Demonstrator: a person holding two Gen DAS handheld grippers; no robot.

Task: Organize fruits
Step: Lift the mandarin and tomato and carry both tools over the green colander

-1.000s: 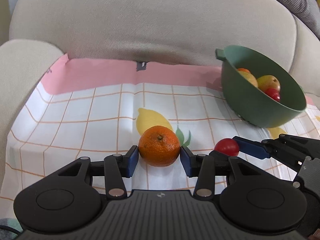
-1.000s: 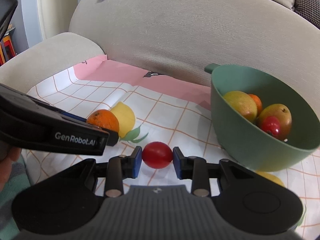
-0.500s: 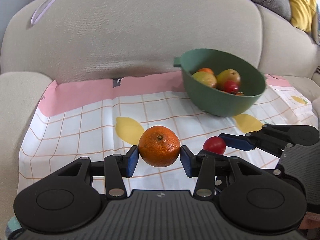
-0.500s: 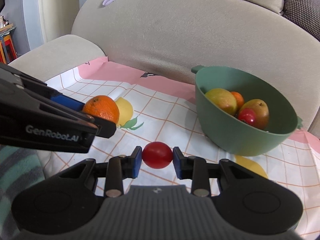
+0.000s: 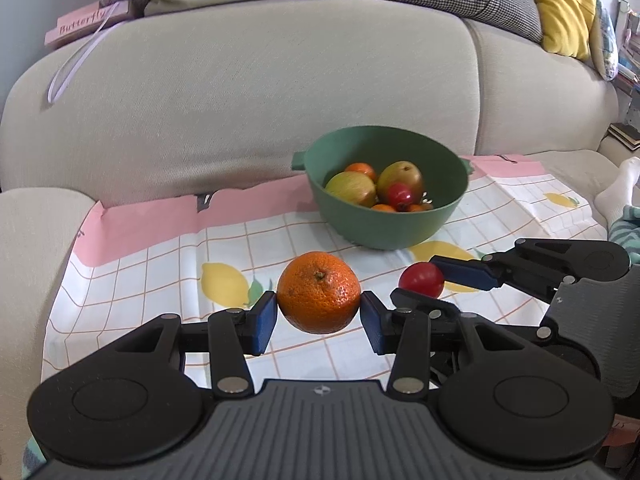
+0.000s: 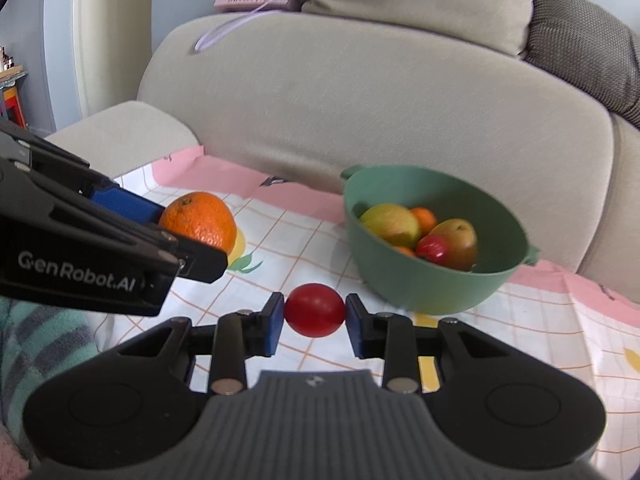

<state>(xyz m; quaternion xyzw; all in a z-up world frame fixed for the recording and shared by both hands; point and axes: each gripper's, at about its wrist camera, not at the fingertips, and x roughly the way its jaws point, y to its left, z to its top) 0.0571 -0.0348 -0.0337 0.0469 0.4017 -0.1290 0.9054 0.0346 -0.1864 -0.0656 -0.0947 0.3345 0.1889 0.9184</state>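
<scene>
My left gripper [image 5: 319, 316] is shut on an orange [image 5: 319, 291], held above the checked cloth [image 5: 160, 272]. In the right wrist view the same orange [image 6: 200, 224] shows at the left, between the left gripper's blue pads. My right gripper [image 6: 315, 318] is shut on a small red tomato [image 6: 315, 310]; in the left wrist view that tomato [image 5: 421, 279] sits to the right of the orange. Beyond both stands a green bowl [image 5: 400, 232] with several fruits in it, also seen as the green bowl [image 6: 432, 292] in the right wrist view.
The cloth with lemon prints lies on a beige sofa seat [image 5: 32, 216], with the sofa back [image 5: 240, 92] right behind the bowl. A pink book [image 5: 86, 24] and cushions [image 5: 560, 8] rest on top. A person's socked foot [image 5: 618, 192] is at the right edge.
Both grippers have risen and pulled back with their fruits. The bowl now looks farther away and more of the sofa back shows. Neither grip has changed.
</scene>
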